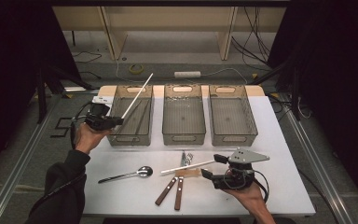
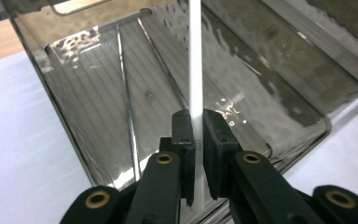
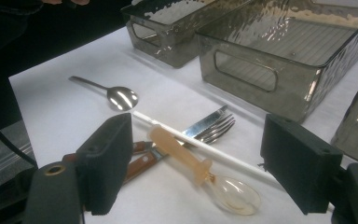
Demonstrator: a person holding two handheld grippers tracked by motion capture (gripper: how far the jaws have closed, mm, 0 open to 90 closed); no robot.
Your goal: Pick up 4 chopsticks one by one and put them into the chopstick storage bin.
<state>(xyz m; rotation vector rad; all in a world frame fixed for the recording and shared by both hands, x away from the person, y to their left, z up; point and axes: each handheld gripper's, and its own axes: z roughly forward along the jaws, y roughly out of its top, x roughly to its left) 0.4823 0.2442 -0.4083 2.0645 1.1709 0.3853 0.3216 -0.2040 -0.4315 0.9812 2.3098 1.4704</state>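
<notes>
The left gripper (image 2: 194, 135) has its jaws clamped on a thin white chopstick (image 1: 137, 95), gripping it near its lower end, so most of the length rises up and away over the left bin (image 1: 116, 122) at the far left of the surface (image 1: 279, 186). The stick looks light and stiff, with a smooth round shaft that could twist or slide between the flat pads; held so near one end it will probably swing easily, and a grip closer to the middle would steady it. Two thin dark rods lie on the floor of that bin already; what they are is hard to tell through the rippled clear plastic.

The right gripper (image 3: 198, 163) hovers near the front edge with its jaws wide apart and nothing between them. Below it lie a second white chopstick (image 3: 214, 151), an amber plastic spoon (image 3: 200, 170), a fork (image 3: 216, 130) and a knife blade (image 3: 205, 122), all overlapping. Two wooden handles (image 1: 172, 189) poke out of the pile, partly covered. A metal spoon (image 1: 128, 174) lies apart toward the left. The middle bin (image 1: 183, 135) and right bin (image 1: 232, 135) appear empty, though reflections blur their floors.
</notes>
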